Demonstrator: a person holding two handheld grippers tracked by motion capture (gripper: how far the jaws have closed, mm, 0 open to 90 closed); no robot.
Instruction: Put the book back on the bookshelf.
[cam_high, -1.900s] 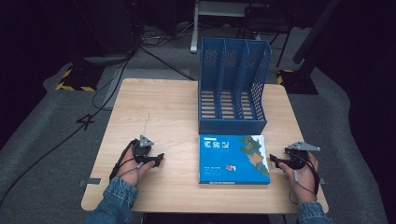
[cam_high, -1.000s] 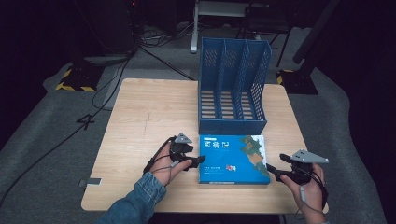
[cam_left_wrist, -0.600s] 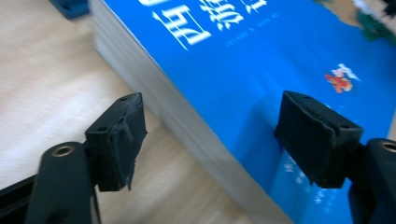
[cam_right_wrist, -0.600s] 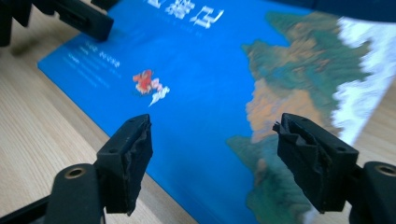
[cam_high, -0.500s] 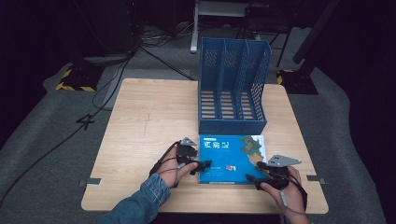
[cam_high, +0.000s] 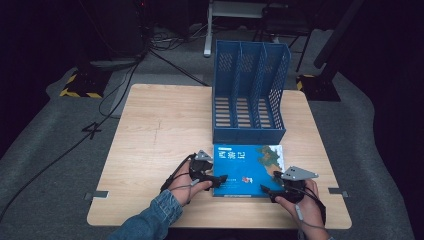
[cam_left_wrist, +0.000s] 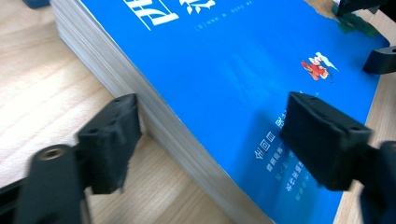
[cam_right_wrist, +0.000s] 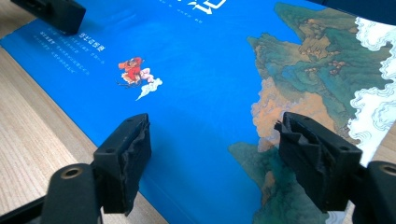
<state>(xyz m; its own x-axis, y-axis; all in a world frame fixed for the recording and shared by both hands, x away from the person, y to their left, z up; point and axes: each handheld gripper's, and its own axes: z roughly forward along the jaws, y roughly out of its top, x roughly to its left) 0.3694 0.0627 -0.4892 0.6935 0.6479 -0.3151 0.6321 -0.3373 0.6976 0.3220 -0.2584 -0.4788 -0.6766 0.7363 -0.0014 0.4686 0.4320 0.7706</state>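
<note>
two grippers at the blue book (cam_high: 247, 170), which lies flat on the wooden table (cam_high: 155, 130) just at 6 o'clock of the blue file rack (cam_high: 250, 92). my left gripper (cam_high: 217, 180) straddles the book's 7 o'clock corner, jaws spread: one on the table beside the page edge, one over the cover. my right gripper (cam_high: 267, 191) sits at the 5 o'clock edge, jaws parted above the cover; contact possibly none, hard to tell.
</note>
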